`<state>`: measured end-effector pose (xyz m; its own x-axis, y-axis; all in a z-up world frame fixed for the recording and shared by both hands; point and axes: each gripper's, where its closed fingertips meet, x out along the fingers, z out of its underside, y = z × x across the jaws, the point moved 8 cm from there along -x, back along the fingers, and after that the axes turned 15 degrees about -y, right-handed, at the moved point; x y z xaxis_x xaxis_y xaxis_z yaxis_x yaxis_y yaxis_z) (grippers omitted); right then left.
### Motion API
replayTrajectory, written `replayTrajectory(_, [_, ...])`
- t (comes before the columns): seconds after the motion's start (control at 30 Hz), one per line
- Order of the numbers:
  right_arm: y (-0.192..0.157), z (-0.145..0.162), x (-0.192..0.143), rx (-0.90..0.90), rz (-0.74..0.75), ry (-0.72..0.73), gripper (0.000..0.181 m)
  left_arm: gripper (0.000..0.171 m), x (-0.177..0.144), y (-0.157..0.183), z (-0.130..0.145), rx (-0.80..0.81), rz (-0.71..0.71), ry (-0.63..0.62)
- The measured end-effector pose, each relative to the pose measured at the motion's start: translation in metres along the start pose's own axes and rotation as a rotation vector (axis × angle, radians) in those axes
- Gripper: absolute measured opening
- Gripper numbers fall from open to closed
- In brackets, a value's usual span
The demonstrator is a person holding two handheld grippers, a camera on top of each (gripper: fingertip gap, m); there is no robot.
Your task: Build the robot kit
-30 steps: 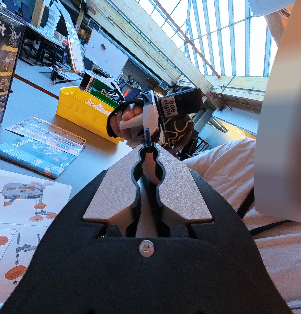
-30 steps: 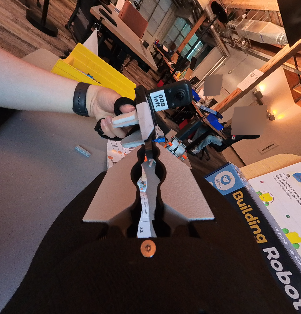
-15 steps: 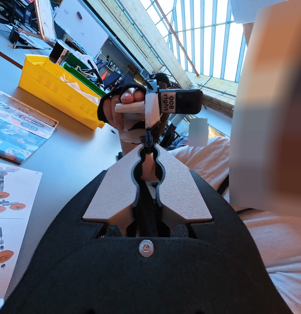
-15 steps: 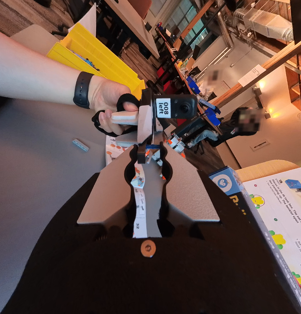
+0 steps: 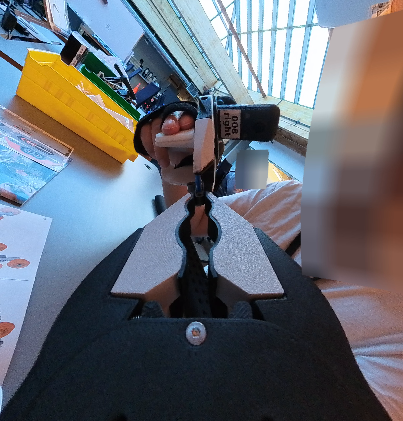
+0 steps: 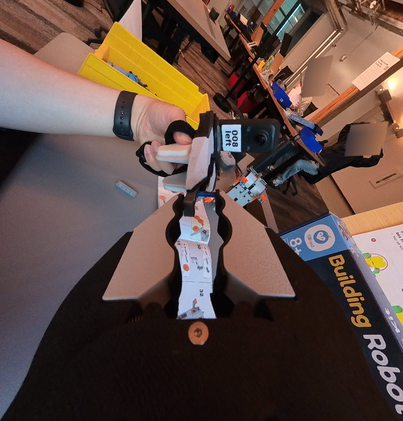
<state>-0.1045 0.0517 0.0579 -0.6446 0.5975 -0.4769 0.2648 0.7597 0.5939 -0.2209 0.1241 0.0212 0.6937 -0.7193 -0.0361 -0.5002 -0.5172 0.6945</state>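
The left tool is clamped at its tips on a small black piece with a blue pin standing out of it. The right tool meets it tip to tip, its fingers closed across that blue pin, the black piece at its left finger. Both hang above the grey tabletop. A light-blue beam lies loose there; a yellow bin sits toward the far edge, instruction sheets nearer.
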Motion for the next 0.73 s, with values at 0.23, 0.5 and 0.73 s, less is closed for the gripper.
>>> replayTrajectory(0.23, [0.0025, 0.0025, -0.0029, 0.025, -0.009, -0.003, 0.026, 0.005, -0.0007, 0.0003, -0.0007, -0.008, 0.019, 0.016])
replayTrajectory(0.5, [0.002, 0.0033, 0.0031, 0.028, 0.002, 0.006, 0.027, 0.005, -0.0005, -0.0012, -0.0005, -0.02, 0.023, 0.02])
replayTrajectory(0.73, [0.0012, 0.0023, 0.003, 0.052, -0.028, -0.002, 0.027, 0.005, -0.0007, -0.0017, 0.0003, -0.031, 0.036, 0.014])
